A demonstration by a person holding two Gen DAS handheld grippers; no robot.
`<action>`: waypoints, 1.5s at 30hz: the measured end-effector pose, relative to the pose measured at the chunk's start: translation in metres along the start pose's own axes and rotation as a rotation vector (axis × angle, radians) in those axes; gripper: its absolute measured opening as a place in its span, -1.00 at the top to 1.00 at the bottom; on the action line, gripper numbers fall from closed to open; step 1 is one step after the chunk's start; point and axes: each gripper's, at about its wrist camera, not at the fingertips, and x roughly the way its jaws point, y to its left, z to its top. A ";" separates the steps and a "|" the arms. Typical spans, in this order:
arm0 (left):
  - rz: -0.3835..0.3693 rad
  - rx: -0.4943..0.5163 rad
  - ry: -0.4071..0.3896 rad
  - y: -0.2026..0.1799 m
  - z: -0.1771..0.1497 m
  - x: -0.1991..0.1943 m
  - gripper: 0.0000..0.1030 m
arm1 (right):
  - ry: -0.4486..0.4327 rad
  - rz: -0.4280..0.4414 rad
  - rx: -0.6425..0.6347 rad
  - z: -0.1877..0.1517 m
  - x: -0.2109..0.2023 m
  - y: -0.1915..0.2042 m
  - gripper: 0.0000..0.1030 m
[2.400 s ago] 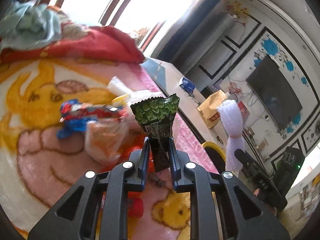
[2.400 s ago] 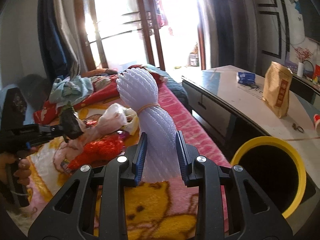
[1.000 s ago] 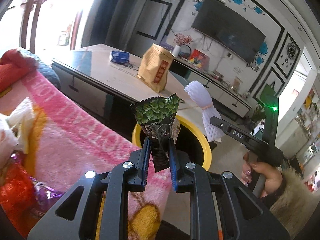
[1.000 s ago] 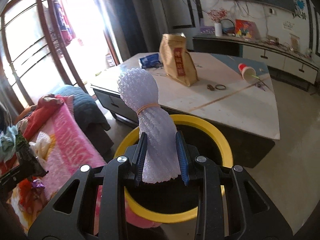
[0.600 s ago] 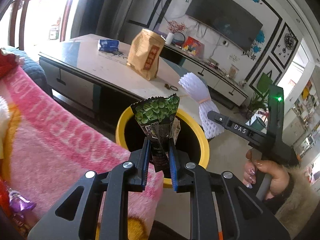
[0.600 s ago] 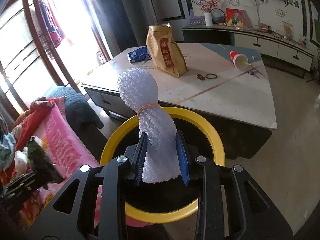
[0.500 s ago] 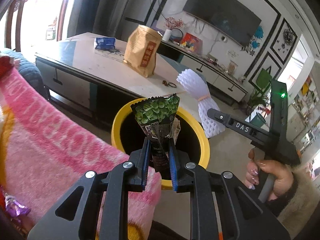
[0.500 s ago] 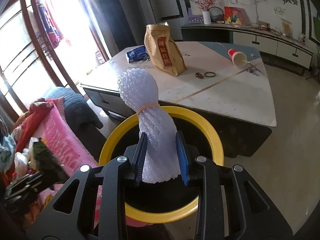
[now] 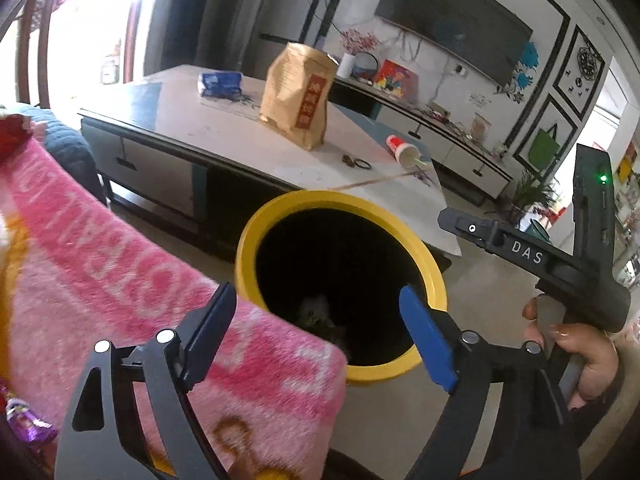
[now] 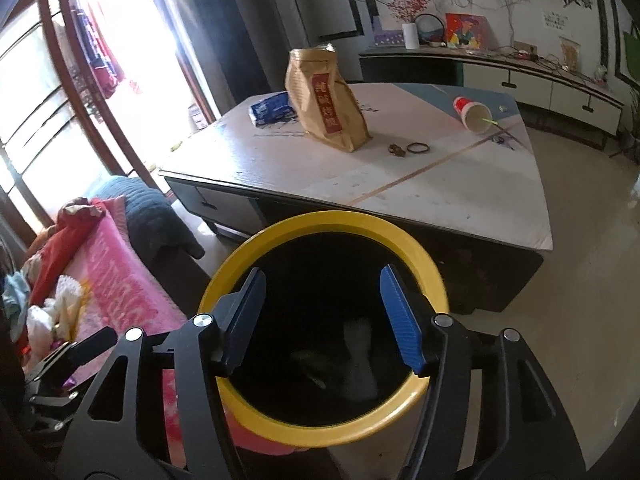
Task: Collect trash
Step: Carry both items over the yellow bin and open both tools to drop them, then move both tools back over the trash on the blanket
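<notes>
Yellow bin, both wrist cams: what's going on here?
A person is collecting trash with a gripper in each hand. Both grippers hang over the bin, beside the pink blanket. The left gripper and right gripper have just been opening; nothing is between the fingers of either. A white foam net and a dark wrapper lie at the bottom of the bin. More litter remains on the blanket.

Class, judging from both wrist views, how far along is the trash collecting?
Done: a white foam net and a dark wrapper lie in the yellow bin. In hand: nothing; the left gripper and right gripper have just opened, empty. Left: wrappers on the pink blanket.
</notes>
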 end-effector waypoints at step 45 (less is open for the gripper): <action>0.353 -0.217 -0.343 0.104 -0.050 -0.197 -0.87 | -0.140 0.335 -0.354 -0.054 -0.073 0.157 -0.51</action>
